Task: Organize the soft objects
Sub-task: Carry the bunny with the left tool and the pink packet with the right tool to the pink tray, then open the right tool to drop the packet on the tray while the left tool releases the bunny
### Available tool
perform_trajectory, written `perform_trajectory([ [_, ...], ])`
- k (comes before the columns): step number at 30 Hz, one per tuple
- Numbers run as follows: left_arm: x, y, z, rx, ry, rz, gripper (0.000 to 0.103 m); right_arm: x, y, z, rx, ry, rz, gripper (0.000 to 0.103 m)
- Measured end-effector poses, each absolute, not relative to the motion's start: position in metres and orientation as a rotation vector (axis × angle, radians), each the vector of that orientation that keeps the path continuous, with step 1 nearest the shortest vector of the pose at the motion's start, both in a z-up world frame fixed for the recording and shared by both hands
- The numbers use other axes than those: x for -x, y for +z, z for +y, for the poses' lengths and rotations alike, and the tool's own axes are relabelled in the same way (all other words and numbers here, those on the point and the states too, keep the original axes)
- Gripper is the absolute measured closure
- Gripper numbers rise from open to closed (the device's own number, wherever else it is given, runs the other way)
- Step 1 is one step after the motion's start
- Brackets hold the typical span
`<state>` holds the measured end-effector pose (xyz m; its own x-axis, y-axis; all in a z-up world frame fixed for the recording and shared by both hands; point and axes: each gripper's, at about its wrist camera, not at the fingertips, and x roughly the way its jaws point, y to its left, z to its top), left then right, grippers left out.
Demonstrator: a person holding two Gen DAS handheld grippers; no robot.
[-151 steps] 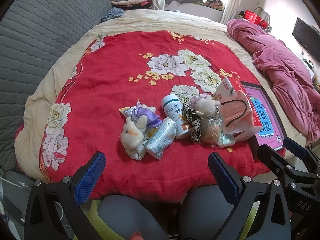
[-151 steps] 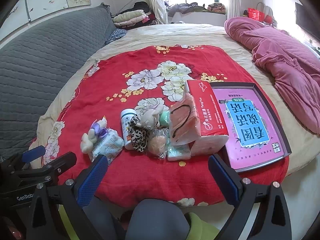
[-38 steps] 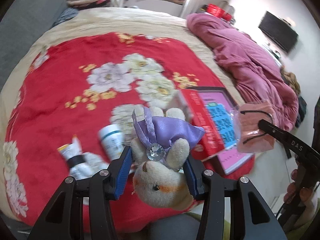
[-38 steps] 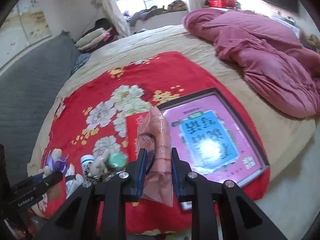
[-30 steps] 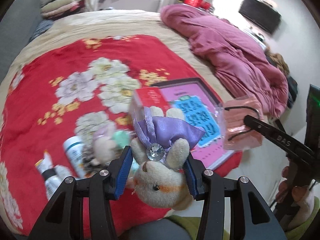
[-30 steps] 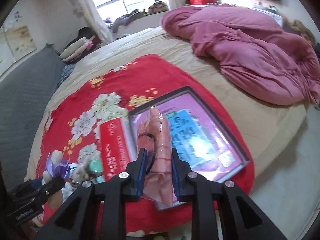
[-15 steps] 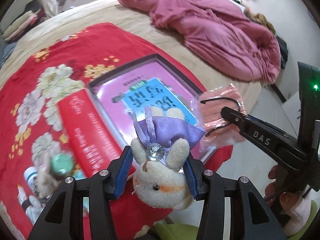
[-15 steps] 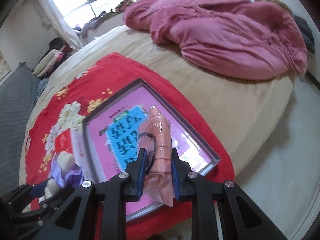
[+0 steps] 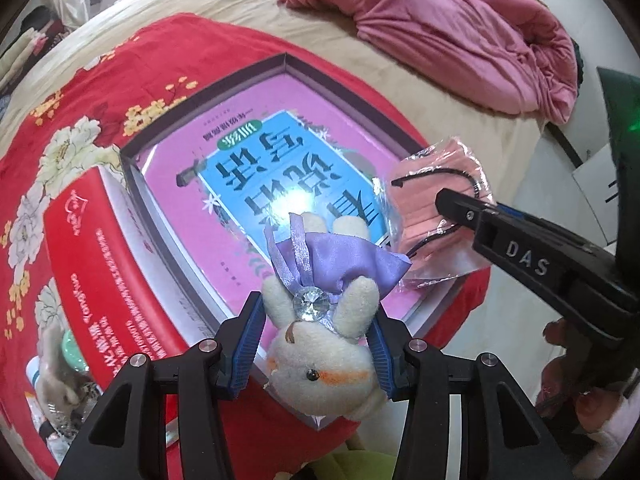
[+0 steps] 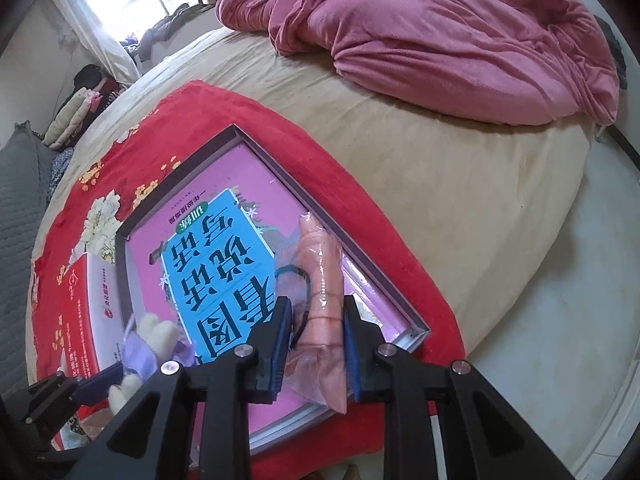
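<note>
My left gripper [image 9: 316,308] is shut on a white plush bunny [image 9: 320,344] in a purple satin dress, held above the near edge of a shallow box [image 9: 208,92] with a pink and blue printed bottom. The bunny also shows in the right wrist view [image 10: 152,344]. My right gripper [image 10: 316,312] is shut on a bagged pack of pink face masks [image 10: 324,280] over the box's [image 10: 360,256] near right corner. The mask pack [image 9: 432,200] and the right gripper [image 9: 452,200] also show in the left wrist view.
A red tissue pack [image 9: 96,256] lies left of the box on the red floral quilt [image 9: 80,80]. More small items, a plush [image 9: 60,356] and a green-capped bottle, lie at the far left. A crumpled pink blanket [image 10: 440,32] covers the far bed. The floor [image 10: 560,300] is to the right.
Both grippers have carried their loads rightward from the pile to above the box. The bunny and the mask pack now hang lower and closer over the box's near side.
</note>
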<state>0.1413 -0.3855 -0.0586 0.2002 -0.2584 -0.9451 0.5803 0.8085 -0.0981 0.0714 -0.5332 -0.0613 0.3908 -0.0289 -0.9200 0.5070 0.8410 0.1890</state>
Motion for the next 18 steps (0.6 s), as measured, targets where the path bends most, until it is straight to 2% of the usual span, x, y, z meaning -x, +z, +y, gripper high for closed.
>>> perform_trajectory([
  [1, -0.142, -0.06, -0.387, -0.311, -0.6, 1.241, 0.052, -0.071, -0.061, -0.534, -0.484, -0.361, 1.129, 0.074],
  [3, -0.141, -0.063, -0.389, -0.319, -0.598, 1.244, 0.051, -0.071, -0.06, -0.536, -0.476, -0.362, 1.121, 0.057],
  [5, -0.141, -0.067, -0.391, -0.327, -0.594, 1.247, 0.051, -0.072, -0.059, -0.537, -0.475, -0.357, 1.116, 0.048],
  [18, -0.141, -0.078, -0.397, -0.35, -0.578, 1.267, 0.05, -0.061, -0.047, -0.551, -0.479, -0.388, 1.101, 0.047],
])
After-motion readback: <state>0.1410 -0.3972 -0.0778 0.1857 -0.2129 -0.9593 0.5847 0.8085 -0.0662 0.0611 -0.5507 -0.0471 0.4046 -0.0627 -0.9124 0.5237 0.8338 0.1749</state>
